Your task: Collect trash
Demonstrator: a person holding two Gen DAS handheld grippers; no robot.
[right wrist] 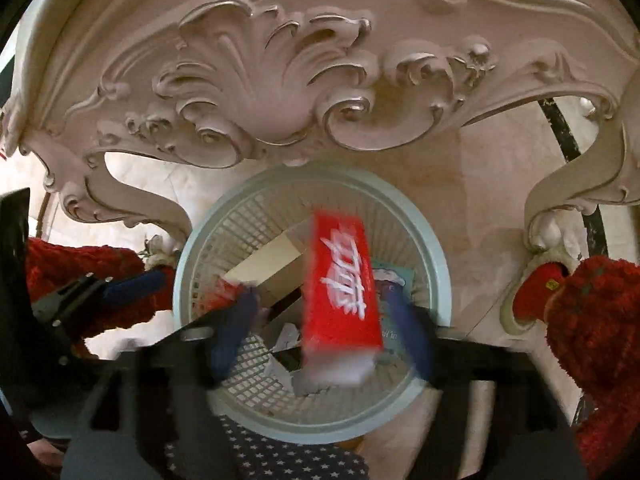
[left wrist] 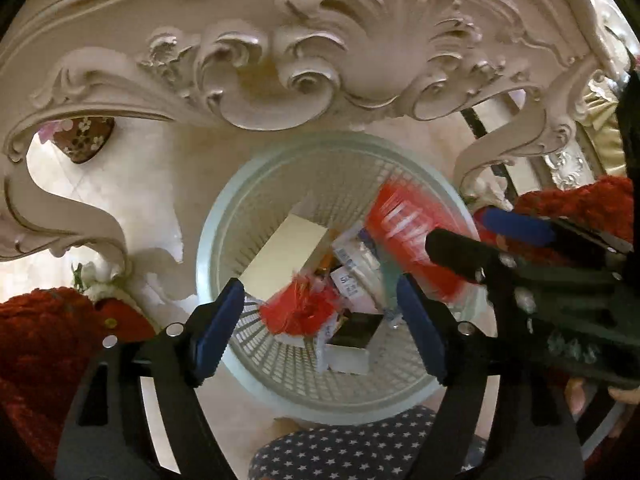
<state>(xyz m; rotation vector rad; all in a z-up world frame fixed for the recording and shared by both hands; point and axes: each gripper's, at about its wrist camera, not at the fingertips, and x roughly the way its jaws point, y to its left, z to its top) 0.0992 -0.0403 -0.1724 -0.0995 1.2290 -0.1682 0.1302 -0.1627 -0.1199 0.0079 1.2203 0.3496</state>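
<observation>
A pale green mesh waste basket (left wrist: pixel 224 216) stands on the floor below both grippers; it also shows in the right wrist view (right wrist: pixel 434 240). It holds a cream box (left wrist: pixel 284 254), a crumpled red wrapper (left wrist: pixel 300 314) and paper scraps (left wrist: pixel 352 276). A red packet with white lettering (right wrist: pixel 340 288) is blurred in mid-air between my right gripper's open fingers, over the basket; it shows in the left wrist view (left wrist: pixel 408 232) too. My left gripper (left wrist: pixel 320 328) is open and empty above the basket. My right gripper (right wrist: pixel 324 328) is open.
An ornate carved cream table apron (left wrist: pixel 280 60) and curved legs (left wrist: pixel 492 152) rise just behind the basket. Red fluffy sleeves (right wrist: pixel 592 320) flank the view. A star-patterned dark fabric (left wrist: pixel 340 448) lies below the basket's near edge. Marble floor (right wrist: pixel 492 184) surrounds it.
</observation>
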